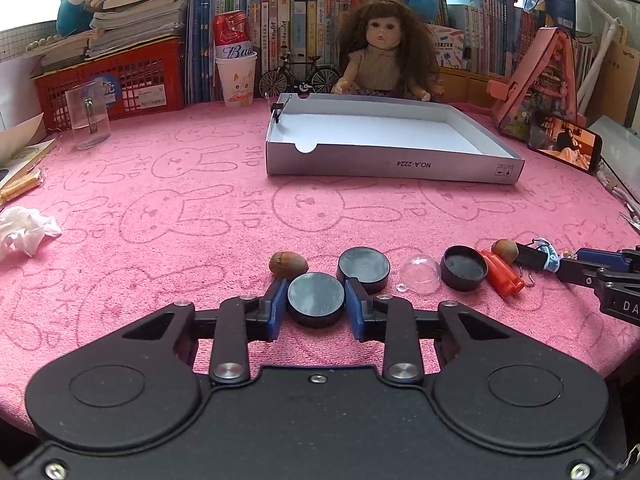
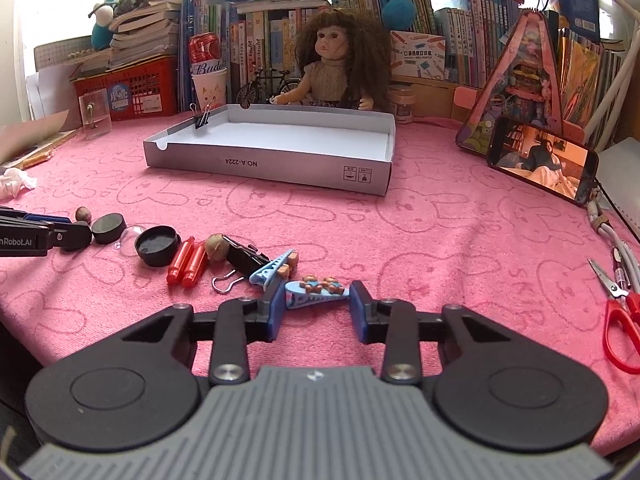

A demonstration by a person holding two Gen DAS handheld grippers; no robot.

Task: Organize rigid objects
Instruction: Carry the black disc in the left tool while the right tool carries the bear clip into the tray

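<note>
Left gripper (image 1: 316, 302) low over the pink cloth (image 1: 160, 240), fingers closed partway around a black disc (image 1: 316, 299); both blue pads (image 1: 276, 300) sit against its sides, so it appears gripped, disc resting on or just above the cloth. Second black disc (image 1: 364, 266) lies just behind it to the right, touching or nearly so. Brown nut (image 1: 288, 264) just behind the left finger. Continuing rightward in a row: clear plastic dome (image 1: 420, 274), black lid (image 1: 464, 268) lying open side up, two red cylinders (image 1: 504, 276), second nut (image 1: 505, 250). Right gripper (image 2: 318, 304) also low over the cloth, fingers fairly wide apart with a blue hair clip with small bears (image 2: 316, 290) lying between them; left pad looks to touch the clip's end, right pad close to the other end, contact there cannot be confirmed. Second blue hair clip (image 2: 276, 266) just behind, next to a black binder clip (image 2: 244, 256). White shallow box (image 2: 272, 148) stands well apart at the far side of the cloth, open top, one binder clip (image 2: 202, 118) clamped on its left wall. Red scissors (image 2: 622, 320) at the right edge.
</note>
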